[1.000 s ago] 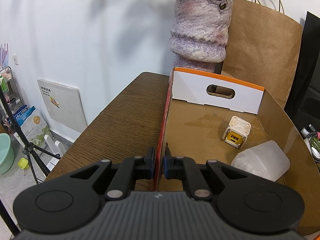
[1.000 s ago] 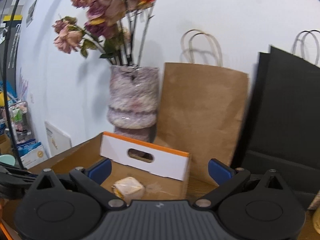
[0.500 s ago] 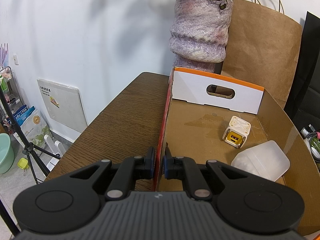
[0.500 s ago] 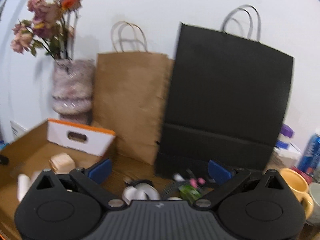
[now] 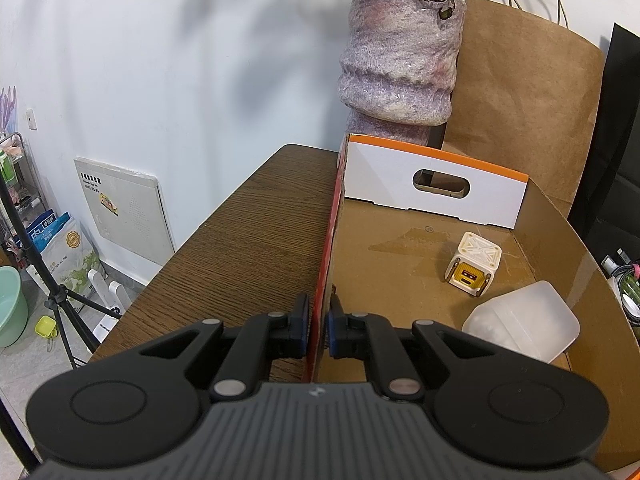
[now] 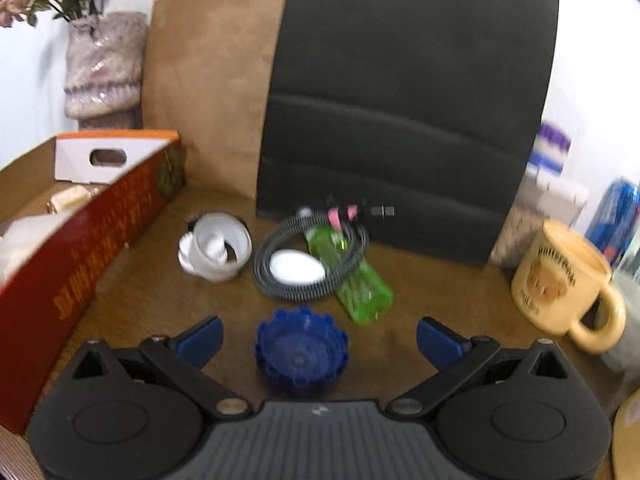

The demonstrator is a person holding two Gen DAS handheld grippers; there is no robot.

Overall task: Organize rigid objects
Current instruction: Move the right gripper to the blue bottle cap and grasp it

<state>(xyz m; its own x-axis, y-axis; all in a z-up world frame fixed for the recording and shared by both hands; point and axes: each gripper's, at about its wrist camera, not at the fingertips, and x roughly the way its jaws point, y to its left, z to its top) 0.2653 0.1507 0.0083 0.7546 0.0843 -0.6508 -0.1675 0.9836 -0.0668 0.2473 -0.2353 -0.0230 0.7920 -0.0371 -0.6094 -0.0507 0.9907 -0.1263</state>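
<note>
My left gripper [image 5: 318, 326] is shut on the left wall of the cardboard box [image 5: 326, 248]. Inside the box lie a white and yellow cube toy [image 5: 474, 264] and a translucent plastic container [image 5: 524, 322]. My right gripper [image 6: 318, 338] is open above the table, with a blue ridged cap [image 6: 300, 350] between its fingers, untouched. Beyond it lie a green bottle [image 6: 356, 280], a coiled grey cable [image 6: 312, 260] around a white oval object [image 6: 296, 266], and a white cup-like piece [image 6: 218, 246]. The box's red outer wall [image 6: 80, 256] is at the left.
A purple vase [image 5: 400, 60] and a brown paper bag [image 5: 524, 92] stand behind the box. A black paper bag [image 6: 404, 112] stands behind the loose items. A yellow mug [image 6: 568, 280] and blue cans [image 6: 616, 216] are at the right.
My right gripper has swung right and tilted down, from facing the box and vase to looking over the loose items on the table. The left gripper has not moved.
</note>
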